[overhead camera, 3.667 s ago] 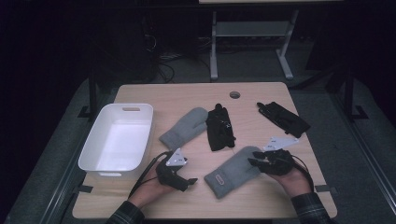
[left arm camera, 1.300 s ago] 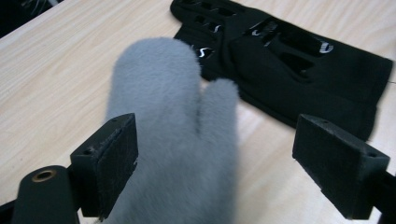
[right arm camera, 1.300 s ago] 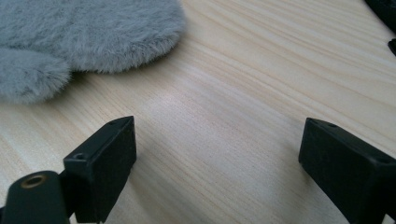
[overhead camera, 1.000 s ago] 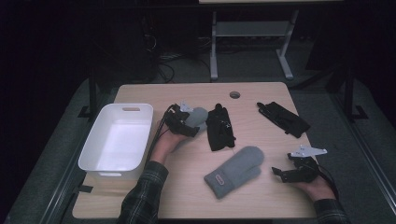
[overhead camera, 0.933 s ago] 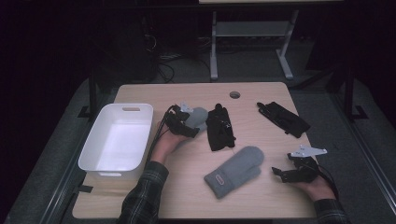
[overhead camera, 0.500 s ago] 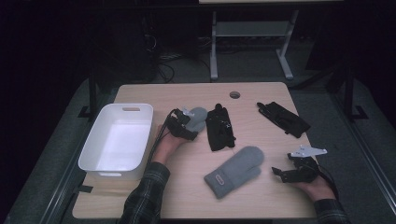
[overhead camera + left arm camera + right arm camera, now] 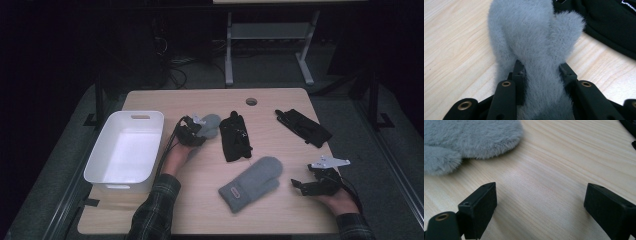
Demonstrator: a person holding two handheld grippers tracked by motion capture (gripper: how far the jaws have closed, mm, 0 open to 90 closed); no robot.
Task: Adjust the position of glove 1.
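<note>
The left claw (image 7: 541,75) has just been closing and now pinches the fluffy grey fleece mitten (image 7: 534,42), ready for lifting toward the white plastic bin (image 7: 107,150); the right claw (image 7: 541,205) rests spread on the tabletop (image 7: 564,165).

A fluffy grey cloth mitten (image 7: 534,42) is seen on the matt, pale wood-grain table (image 7: 456,45); matt black fabric (image 7: 609,22) is seen at upper right.

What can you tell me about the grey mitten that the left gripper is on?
The grey mitten is fluffy, fleece-like fabric with a rounded body and a short thumb lobe. It lies flat on the wooden table, between the white bin and a black glove. The left gripper has just been closing on it, and its pads now pinch the pile near the cuff end.
</note>
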